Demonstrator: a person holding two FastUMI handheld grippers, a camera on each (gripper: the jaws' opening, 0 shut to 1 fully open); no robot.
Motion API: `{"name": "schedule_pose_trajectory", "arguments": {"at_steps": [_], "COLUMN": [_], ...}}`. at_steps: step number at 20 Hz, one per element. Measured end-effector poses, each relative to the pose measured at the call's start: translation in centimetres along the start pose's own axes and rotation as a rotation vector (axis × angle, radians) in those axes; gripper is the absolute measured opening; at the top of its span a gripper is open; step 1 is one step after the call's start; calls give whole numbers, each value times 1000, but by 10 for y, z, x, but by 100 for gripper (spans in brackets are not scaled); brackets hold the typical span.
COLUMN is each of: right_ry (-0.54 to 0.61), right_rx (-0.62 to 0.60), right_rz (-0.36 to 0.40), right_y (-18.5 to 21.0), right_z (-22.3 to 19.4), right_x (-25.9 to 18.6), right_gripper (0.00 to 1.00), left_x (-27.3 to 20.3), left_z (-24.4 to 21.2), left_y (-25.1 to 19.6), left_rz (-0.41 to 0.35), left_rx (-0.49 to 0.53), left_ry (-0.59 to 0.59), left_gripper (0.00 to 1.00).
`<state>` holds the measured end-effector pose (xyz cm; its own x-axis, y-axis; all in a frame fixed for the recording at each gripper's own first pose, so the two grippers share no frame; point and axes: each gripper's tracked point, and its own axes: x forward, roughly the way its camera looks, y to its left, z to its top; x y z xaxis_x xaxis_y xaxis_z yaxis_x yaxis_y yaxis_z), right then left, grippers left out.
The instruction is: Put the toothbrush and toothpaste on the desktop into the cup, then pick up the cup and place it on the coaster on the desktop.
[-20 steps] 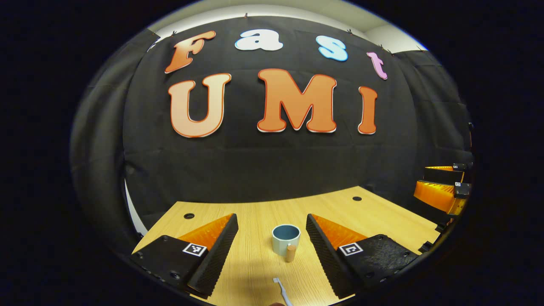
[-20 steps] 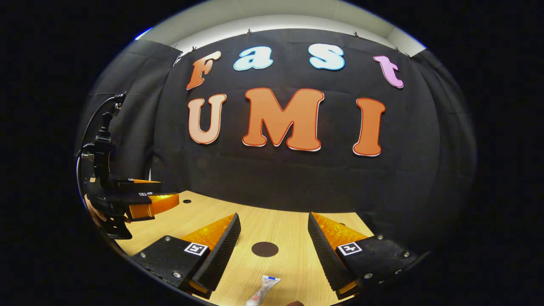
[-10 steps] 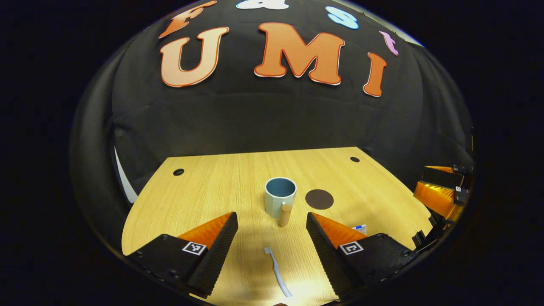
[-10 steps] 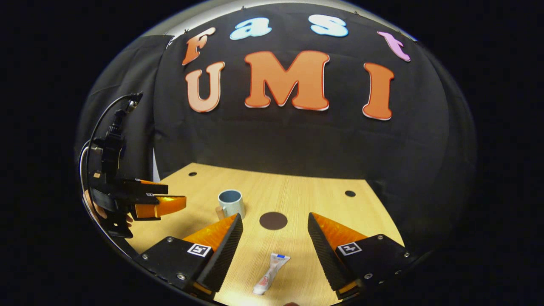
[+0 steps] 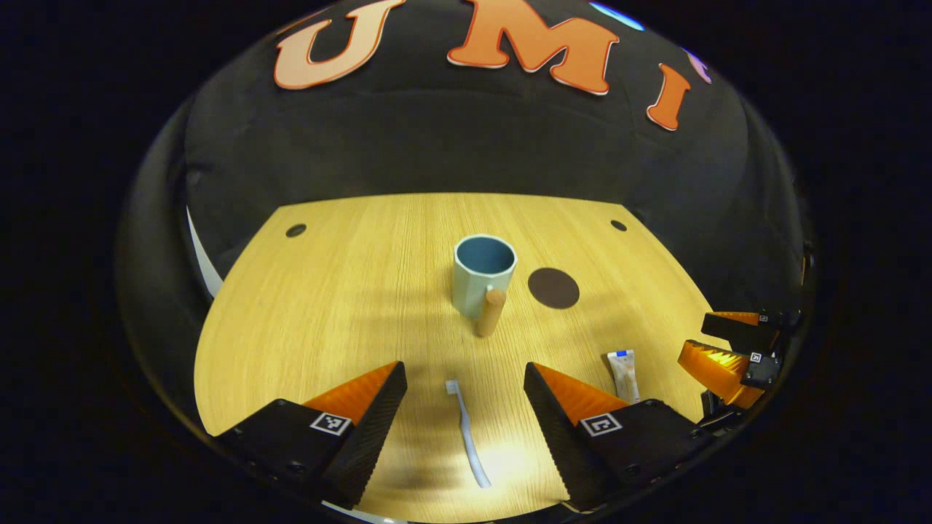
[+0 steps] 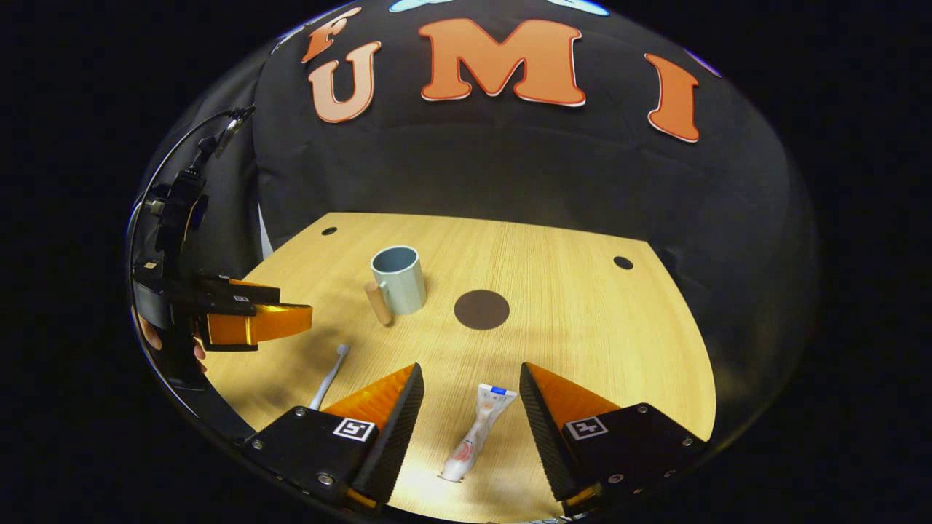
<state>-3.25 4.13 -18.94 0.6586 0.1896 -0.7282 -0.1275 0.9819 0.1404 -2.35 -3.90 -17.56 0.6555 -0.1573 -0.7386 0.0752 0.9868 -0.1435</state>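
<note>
A pale blue cup (image 5: 483,276) with a wooden handle stands upright mid-table, also in the right gripper view (image 6: 399,279). A round dark coaster (image 5: 553,288) (image 6: 481,309) lies just to its right. A white toothbrush (image 5: 466,431) lies flat between the fingers of my left gripper (image 5: 464,378), which is open above it. The toothbrush (image 6: 329,376) also appears in the right gripper view. A toothpaste tube (image 6: 477,431) lies between the fingers of my open right gripper (image 6: 466,381); the tube (image 5: 625,375) is seen from the left too.
The wooden table (image 5: 349,306) has small round holes near its back corners (image 5: 295,230) (image 5: 618,225). Black cloth walls the back and sides. The other gripper appears at each view's edge (image 5: 732,348) (image 6: 218,316), the left one held by a hand.
Both cameras have tilted down toward the table. The toothbrush and the toothpaste now lie fully between their grippers' fingers, and the cup and coaster sit higher in view. Both grippers stay open.
</note>
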Motion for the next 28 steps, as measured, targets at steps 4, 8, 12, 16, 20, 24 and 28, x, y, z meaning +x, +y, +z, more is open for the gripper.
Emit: {"name": "schedule_pose_trajectory", "arguments": {"at_steps": [4,8,12,16,20,24,28], "right_ry": [115,221,275,322,334,347,318], "right_rx": [28,74,74,72,65,103,132], "right_rz": [10,19,15,17,7,29,54], "right_y": [-2,-4,-4,-1,-3,5,3], "right_z": [-32,-60,-78,-92,-95,-104,-100], "right_x": [24,44,60,74,78,87,85], "right_gripper": [80,73,72,65,54,35,17], "left_x": [16,23,31,37,39,37,56], "left_z": [-22,-37,-58,-73,-81,-76,-63], "left_y": [-4,2,2,2,0,-10,-21], "left_rz": [-6,18,31,47,69,81,86], "left_rx": [-75,-91,-78,-97,-102,-124,-127], "left_ry": [166,257,353,415,433,450,430], "left_gripper": [97,94,91,73,64,29,14]}}
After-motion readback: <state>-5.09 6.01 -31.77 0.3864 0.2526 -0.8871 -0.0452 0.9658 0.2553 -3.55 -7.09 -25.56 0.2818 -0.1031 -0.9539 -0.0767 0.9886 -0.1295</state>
